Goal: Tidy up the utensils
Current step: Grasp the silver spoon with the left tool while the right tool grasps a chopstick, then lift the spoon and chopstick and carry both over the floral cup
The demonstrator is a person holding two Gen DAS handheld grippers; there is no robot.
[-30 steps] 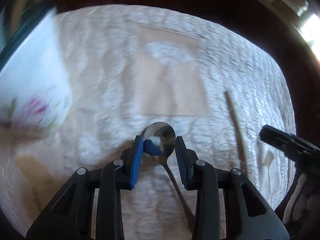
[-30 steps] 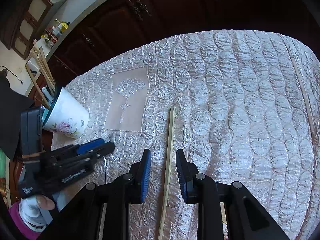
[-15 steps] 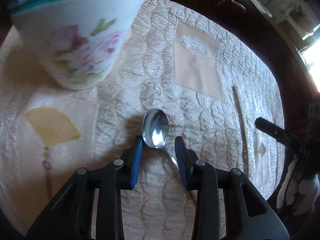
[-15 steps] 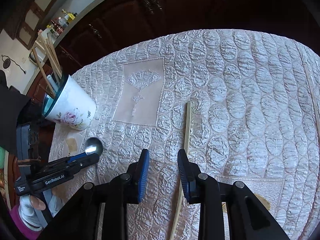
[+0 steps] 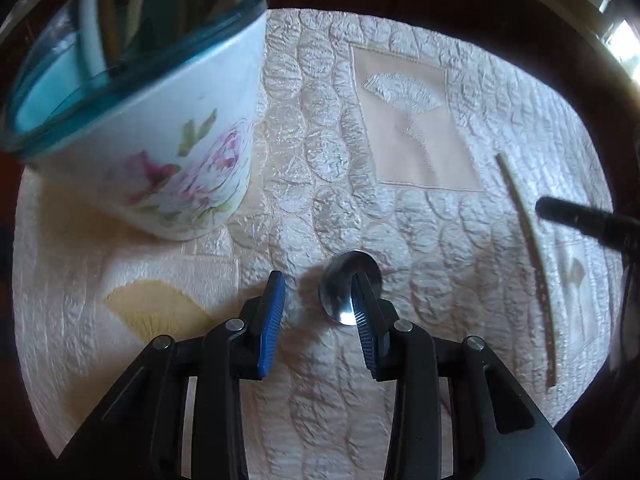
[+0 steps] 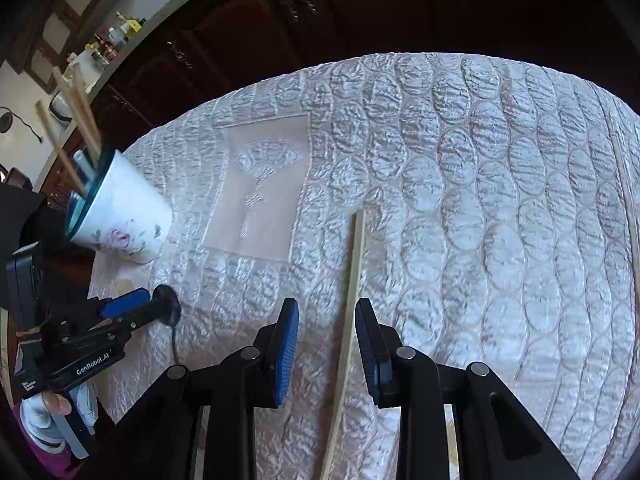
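The spoon [image 5: 347, 280] handle hides behind a finger.

Both grippers are black, with blue ridged pads and round silver screws. The left gripper [image 6: 156, 310] has white letters on its side. The hand [image 6: 52, 412] under it wears a white glove.
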